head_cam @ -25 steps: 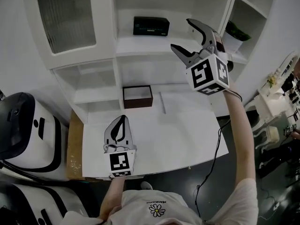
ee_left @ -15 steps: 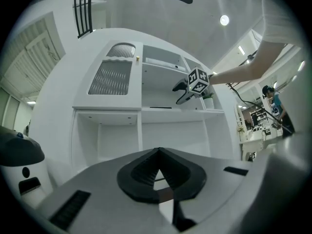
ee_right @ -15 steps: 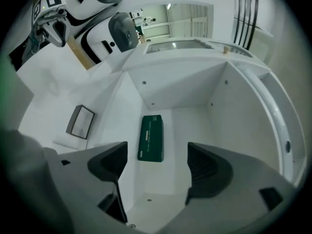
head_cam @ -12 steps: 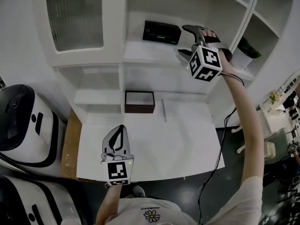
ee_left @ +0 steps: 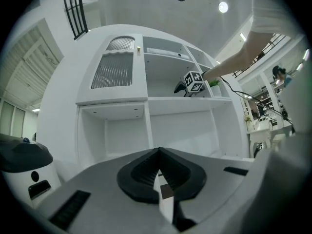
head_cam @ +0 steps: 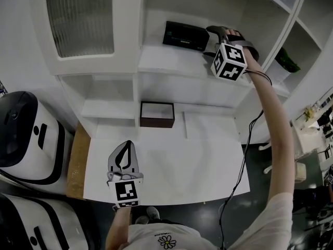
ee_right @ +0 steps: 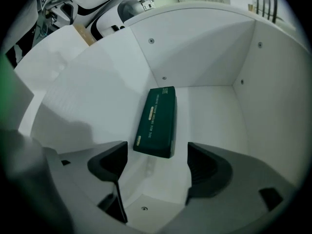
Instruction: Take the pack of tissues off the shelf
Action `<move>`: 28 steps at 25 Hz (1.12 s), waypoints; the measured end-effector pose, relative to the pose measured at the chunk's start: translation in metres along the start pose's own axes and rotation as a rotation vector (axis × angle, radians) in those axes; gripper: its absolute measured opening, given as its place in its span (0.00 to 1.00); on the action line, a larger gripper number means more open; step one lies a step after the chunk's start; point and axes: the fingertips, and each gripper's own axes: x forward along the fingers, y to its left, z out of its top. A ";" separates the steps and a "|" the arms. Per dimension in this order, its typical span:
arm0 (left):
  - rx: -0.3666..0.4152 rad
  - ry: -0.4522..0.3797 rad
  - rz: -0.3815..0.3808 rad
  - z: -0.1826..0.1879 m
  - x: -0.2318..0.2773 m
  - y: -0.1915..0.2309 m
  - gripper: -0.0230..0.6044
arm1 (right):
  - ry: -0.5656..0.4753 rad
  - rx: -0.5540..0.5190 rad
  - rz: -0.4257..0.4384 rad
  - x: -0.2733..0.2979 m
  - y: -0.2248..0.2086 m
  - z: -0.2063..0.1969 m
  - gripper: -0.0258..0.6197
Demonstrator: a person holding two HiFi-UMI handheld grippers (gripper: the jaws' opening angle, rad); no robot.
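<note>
Pack of tissues (head_cam: 182, 35) is lying flat on the shelf (head_cam: 166, 64) of the white cabinet, the dark green box pushed back toward the rear wall. Right hand-held gripper (head_cam: 209, 40) is up at that shelf with the arm stretched out. In the right gripper view its jaws are spread wide, and the near end of the pack of tissues (ee_right: 157, 123) sits just ahead of the gap between them, lined up but not touching either jaw as far as I can see.

Left hand-held gripper (head_cam: 126, 146) is way down low over the white surface (head_cam: 208, 160), well apart from the shelf. Its jaws are pressed together with nothing between them, which is pretty clear in the left gripper view (ee_left: 158, 152).

Also on the surface, back against the cabinet, is a small dark brown box (head_cam: 157, 113) with a pale inside. A white and black machine (head_cam: 26, 134) stands off to the left.
</note>
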 end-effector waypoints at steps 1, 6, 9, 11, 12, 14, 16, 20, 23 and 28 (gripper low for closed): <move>0.001 0.000 0.004 0.000 0.002 0.002 0.03 | 0.002 -0.001 0.008 0.004 0.000 -0.001 0.61; -0.007 0.007 0.014 -0.005 0.007 0.006 0.03 | 0.006 -0.002 0.018 0.021 0.001 0.000 0.61; -0.013 0.018 0.013 -0.009 0.008 0.006 0.03 | 0.018 -0.010 0.018 0.029 -0.002 -0.001 0.61; -0.016 0.028 0.013 -0.014 0.008 0.006 0.03 | 0.031 -0.028 0.023 0.034 -0.003 -0.001 0.61; -0.015 0.033 0.015 -0.016 0.009 0.007 0.03 | 0.040 -0.038 0.028 0.036 -0.003 -0.002 0.61; -0.013 0.042 0.019 -0.019 0.010 0.009 0.03 | 0.053 -0.052 0.034 0.042 -0.004 -0.003 0.61; -0.016 0.046 0.022 -0.020 0.011 0.010 0.03 | 0.060 -0.044 0.041 0.047 -0.005 -0.005 0.61; -0.021 0.055 0.024 -0.024 0.014 0.013 0.03 | 0.069 0.016 0.072 0.051 -0.007 -0.006 0.60; -0.025 0.066 0.019 -0.029 0.015 0.013 0.03 | 0.100 0.032 0.099 0.053 -0.007 -0.005 0.60; -0.031 0.070 0.007 -0.033 0.018 0.008 0.03 | 0.127 0.025 0.149 0.054 -0.003 -0.004 0.53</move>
